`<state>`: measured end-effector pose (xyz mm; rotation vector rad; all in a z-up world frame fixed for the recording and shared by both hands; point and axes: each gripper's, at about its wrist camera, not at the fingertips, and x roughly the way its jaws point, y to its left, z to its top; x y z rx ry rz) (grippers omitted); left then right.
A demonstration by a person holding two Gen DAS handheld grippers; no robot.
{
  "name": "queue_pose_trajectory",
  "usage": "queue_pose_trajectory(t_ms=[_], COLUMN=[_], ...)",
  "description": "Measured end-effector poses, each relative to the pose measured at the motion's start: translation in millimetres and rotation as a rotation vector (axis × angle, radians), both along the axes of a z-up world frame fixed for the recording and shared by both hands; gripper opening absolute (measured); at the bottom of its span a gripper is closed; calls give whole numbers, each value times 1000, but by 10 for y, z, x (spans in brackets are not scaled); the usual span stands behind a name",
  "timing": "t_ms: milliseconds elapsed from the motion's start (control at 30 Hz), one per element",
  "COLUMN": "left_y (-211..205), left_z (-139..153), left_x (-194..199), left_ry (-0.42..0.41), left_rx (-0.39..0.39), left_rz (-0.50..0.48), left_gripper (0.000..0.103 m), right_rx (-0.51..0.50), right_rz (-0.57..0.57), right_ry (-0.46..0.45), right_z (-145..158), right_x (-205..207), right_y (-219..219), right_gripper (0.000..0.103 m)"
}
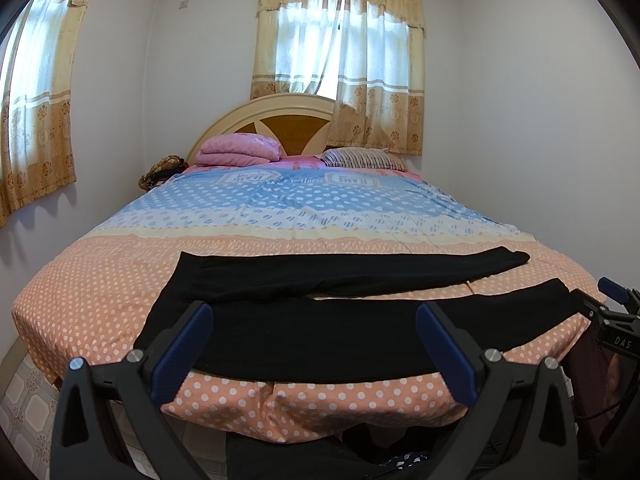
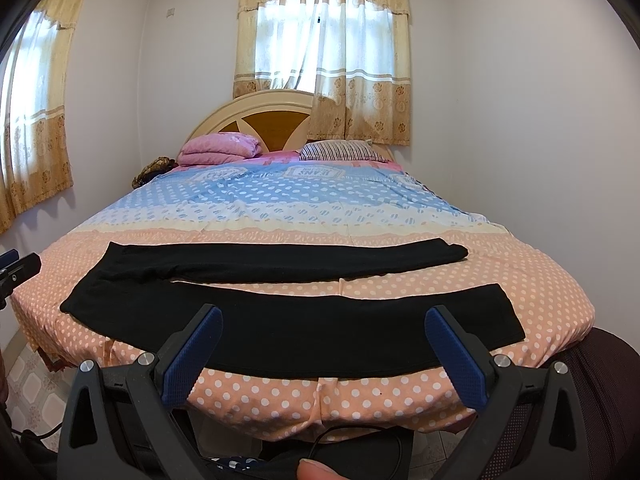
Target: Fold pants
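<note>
pants: black pants lie flat on the bed, spread wide across its foot end. the waist is toward the left edge of the bed, the two legs run toward the right edge.
near leg: it lies along the foot edge of the bed, almost touching that edge. its end reaches near the right foot corner.
far leg: it lies a little further up the bed. a thin strip of the cover shows between the two legs.
left gripper: the left gripper has its jaws wide apart and holds nothing. it hangs before the foot edge, over the near leg, closer to the waist side. the blue pads do not touch the cloth.
right gripper: the right gripper is also wide apart and empty. it hangs before the foot edge, over the near leg, more toward the leg end. in the left view its tip shows at the right foot corner, just beside the leg end; i cannot tell if it touches.
bed: the cover has white dots on orange at the foot, and blue bands further up.
head end: a pink folded blanket at the left, a striped pillow at the right, both before the headboard.
person: a fingertip shows at the bottom of the right view.
</note>
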<state>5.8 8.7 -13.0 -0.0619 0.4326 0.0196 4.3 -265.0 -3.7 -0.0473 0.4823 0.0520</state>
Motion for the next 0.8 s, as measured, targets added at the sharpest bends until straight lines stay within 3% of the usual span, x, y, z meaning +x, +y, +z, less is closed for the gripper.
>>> queue_pose_trajectory(t_ms=[400, 800], left_y=[-25, 285], left_z=[-163, -520], left_x=[114, 561], left_ry=[44, 140], left_rx=[2, 31], left_rz=[-3, 62], left_gripper=[103, 103], right_rx=[-6, -32], right_rz=[-9, -6], right_ry=[40, 151], right_z=[-150, -623], right_x=[121, 500], right_y=[-31, -141], right_gripper=[102, 102])
